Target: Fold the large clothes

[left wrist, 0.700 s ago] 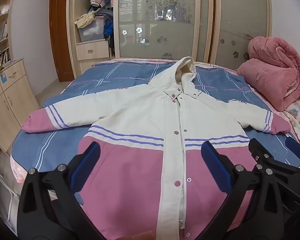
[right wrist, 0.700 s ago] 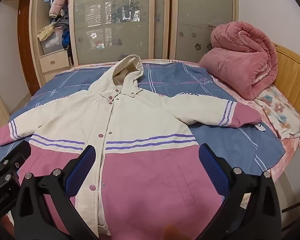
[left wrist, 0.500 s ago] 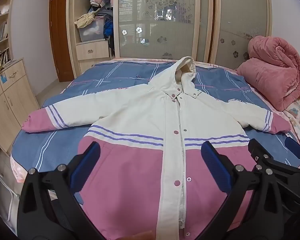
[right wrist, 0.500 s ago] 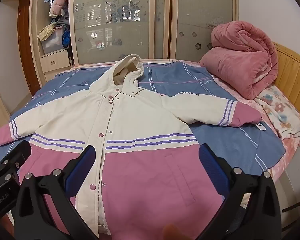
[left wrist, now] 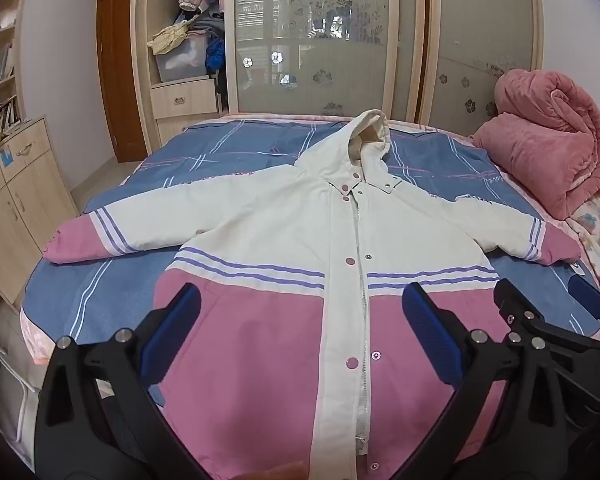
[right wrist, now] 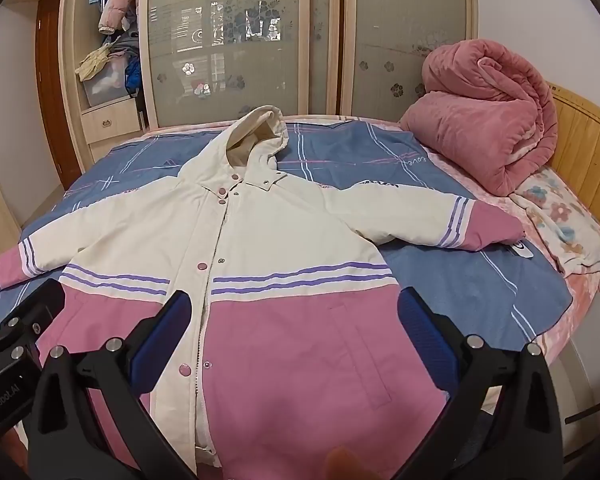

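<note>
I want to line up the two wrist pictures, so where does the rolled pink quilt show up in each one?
Left wrist: rolled pink quilt at the far right edge, beyond the coat's sleeve.
Right wrist: rolled pink quilt upper right, nearer the middle, against the wooden headboard.
Shared landmark: the coat's cream hood.

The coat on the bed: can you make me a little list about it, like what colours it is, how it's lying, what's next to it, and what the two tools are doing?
coat: cream on top, pink at the bottom, purple stripes
lying: flat on the bed, front up, snapped shut, both sleeves spread out
hood: points to the wardrobe
beside it: rolled pink blanket at the right, apart from the coat
left tool: open, above the hem, holds nothing
right tool: open, above the hem, holds nothing
folding: not begun
</note>
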Action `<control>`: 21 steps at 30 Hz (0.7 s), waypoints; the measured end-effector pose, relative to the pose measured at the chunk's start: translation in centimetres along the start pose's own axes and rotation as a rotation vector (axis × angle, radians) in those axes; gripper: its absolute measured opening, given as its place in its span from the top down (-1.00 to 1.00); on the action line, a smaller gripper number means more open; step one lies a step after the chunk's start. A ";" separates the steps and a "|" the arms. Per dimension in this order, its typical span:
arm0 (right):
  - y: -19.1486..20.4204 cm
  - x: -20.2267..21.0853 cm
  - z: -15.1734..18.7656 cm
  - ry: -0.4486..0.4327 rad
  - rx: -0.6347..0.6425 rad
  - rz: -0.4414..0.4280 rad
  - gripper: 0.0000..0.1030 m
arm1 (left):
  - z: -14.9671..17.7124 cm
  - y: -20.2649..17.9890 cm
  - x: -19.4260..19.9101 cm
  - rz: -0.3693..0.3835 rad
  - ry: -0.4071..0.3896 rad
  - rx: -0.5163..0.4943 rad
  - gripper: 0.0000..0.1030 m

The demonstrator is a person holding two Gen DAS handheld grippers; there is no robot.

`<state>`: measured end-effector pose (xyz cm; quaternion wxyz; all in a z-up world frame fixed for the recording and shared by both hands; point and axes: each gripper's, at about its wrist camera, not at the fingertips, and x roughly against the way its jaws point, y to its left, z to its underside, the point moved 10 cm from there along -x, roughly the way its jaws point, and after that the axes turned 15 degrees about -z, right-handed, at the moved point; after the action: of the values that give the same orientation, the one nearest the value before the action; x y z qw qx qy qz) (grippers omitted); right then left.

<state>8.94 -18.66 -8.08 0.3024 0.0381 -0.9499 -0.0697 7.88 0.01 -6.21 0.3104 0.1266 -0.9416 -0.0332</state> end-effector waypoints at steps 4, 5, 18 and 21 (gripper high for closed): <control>0.0 0.0 0.1 0.001 -0.001 0.000 -0.97 | 0.0 0.1 0.1 -0.001 0.001 -0.001 -0.96; 0.0 -0.1 0.0 0.001 -0.001 0.001 -0.97 | 0.0 0.1 0.1 -0.001 0.001 -0.001 -0.96; 0.1 -0.6 0.7 0.010 -0.002 0.000 -0.97 | 0.3 -0.3 -0.2 -0.001 0.009 -0.006 -0.96; 0.1 -0.6 0.7 0.010 -0.002 0.000 -0.97 | 0.4 -0.2 -0.2 -0.002 0.009 -0.006 -0.96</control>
<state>9.03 -18.44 -9.02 0.3074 0.0381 -0.9482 -0.0707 7.92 -0.16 -6.68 0.3147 0.1266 -0.9400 -0.0356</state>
